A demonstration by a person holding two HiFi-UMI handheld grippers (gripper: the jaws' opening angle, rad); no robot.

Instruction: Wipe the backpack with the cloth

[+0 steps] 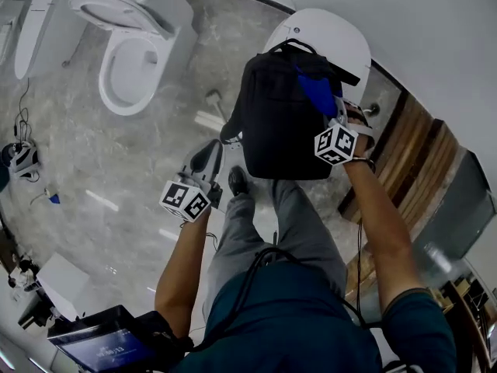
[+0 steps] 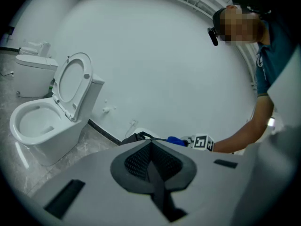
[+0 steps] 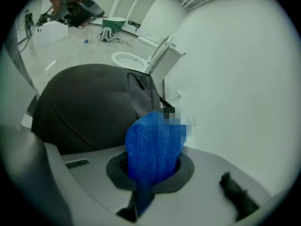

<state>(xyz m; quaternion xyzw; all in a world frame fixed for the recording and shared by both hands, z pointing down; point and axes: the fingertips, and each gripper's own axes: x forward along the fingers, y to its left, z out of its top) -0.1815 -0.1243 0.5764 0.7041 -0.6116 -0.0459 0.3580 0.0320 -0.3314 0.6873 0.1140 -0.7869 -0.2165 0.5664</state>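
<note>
Backpack (image 1: 279,123) sat on closed white toilet lid (image 1: 330,37), at 1 o'clock in head view. Right gripper (image 1: 332,109) clamped on bunched blue cloth (image 1: 317,92) at the backpack's 2 o'clock edge. Left gripper (image 1: 206,160) had jaws together, empty, off at 8 o'clock. Judgement: bag soft, light, likely to slide on smooth lid; steady it by the top handle while wiping.
</note>
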